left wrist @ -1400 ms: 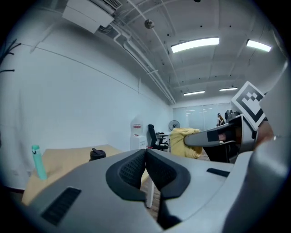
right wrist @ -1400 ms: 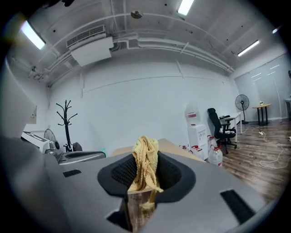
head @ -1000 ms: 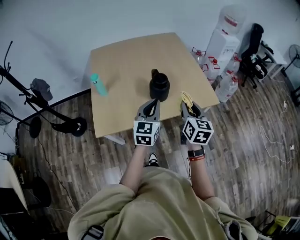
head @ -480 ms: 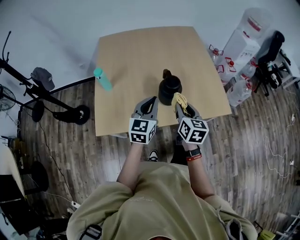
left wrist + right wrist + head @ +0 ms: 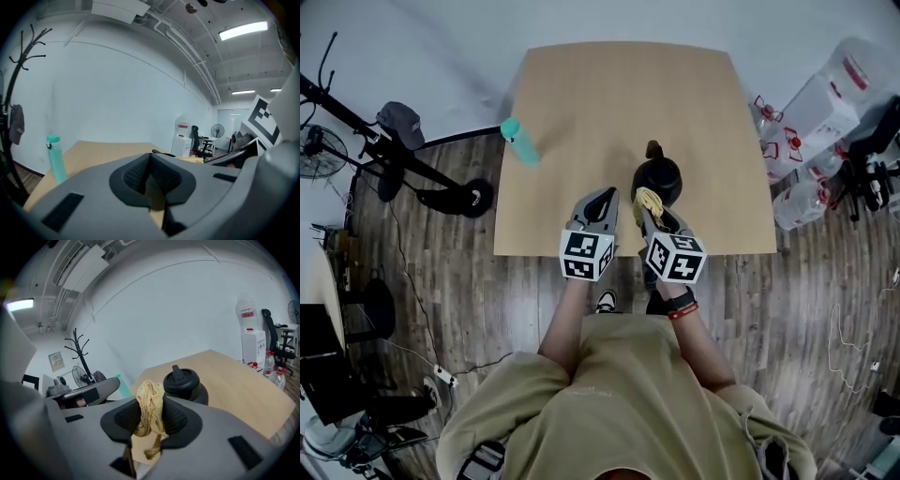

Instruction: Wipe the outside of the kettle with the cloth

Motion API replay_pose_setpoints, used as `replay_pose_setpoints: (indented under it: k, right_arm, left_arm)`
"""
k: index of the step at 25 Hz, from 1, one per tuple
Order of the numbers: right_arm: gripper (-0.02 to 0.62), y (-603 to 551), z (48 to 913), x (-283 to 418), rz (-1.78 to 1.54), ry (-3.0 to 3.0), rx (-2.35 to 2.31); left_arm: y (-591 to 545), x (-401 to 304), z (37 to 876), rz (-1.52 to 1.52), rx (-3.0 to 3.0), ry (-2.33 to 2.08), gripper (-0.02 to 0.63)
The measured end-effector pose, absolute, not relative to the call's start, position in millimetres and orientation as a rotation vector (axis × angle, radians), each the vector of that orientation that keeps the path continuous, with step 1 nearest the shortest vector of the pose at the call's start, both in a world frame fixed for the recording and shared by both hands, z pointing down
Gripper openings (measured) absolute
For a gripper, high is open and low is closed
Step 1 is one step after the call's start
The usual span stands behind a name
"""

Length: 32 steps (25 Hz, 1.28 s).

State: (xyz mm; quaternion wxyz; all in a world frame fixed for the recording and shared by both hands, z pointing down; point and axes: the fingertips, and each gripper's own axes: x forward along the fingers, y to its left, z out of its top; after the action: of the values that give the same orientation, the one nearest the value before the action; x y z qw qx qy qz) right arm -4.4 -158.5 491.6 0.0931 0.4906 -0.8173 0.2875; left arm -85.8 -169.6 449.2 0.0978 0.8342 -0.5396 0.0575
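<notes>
A black kettle (image 5: 657, 178) with a knobbed lid stands near the front right of the wooden table (image 5: 581, 103); it also shows just beyond the jaws in the right gripper view (image 5: 183, 383). My right gripper (image 5: 649, 202) is shut on a bunched yellow cloth (image 5: 150, 408), held just short of the kettle's near side. In the head view the cloth (image 5: 647, 199) sticks out toward the kettle. My left gripper (image 5: 602, 202) hovers over the table's front edge, left of the kettle, jaws shut and empty (image 5: 149, 180).
A teal bottle (image 5: 520, 142) stands at the table's left edge, also seen in the left gripper view (image 5: 56, 159). Water jugs (image 5: 811, 192) and a dispenser crowd the floor to the right. A black stand (image 5: 403, 159) sits on the floor at left.
Both grippers have drawn nearer to the kettle, the right one bringing the cloth close to its near side. The head camera has shifted, so the table sits more centrally.
</notes>
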Motion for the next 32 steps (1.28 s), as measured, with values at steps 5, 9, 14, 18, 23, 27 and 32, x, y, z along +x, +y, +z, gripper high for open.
replay_pose_setpoints:
  k: [5,9,14,18,23,27,32]
  right_arm:
    - [0.127,-171.6,520.7,-24.3,0.999,-2.384,1.454]
    - [0.127,-183.5,536.2,-33.6,1.069,-2.352,1.503]
    - [0.127,-201.2,542.7,-52.4,1.062,-2.311,1.577]
    - [0.127,-213.9,555.1,-54.6,1.056,-2.23,1.653]
    - [0.127,-217.6,564.8,-51.9,1.074,-2.154,1.735]
    - [0.127,-215.4,566.7,-49.7,1.066,-2.136,1.757]
    - [0.127,-211.9,569.2,-42.6,1.06,-2.146,1.744]
  left_arm:
    - [-170.7,-102.3,460.6,0.203,2.443,-1.626,0.023]
    - [-165.5,-115.7,466.4,0.218,2.431,-1.624,0.023]
    - [-161.5,-135.3,467.6,0.222,2.434,-1.609,0.025]
    - [-161.6,-146.5,470.6,0.224,2.435,-1.605,0.023]
    - [-159.1,-155.5,475.0,0.229,2.436,-1.595,0.023]
    - [-157.5,-154.8,476.7,0.232,2.452,-1.573,0.025]
    - [-157.1,-146.1,480.1,0.237,2.469,-1.546,0.025]
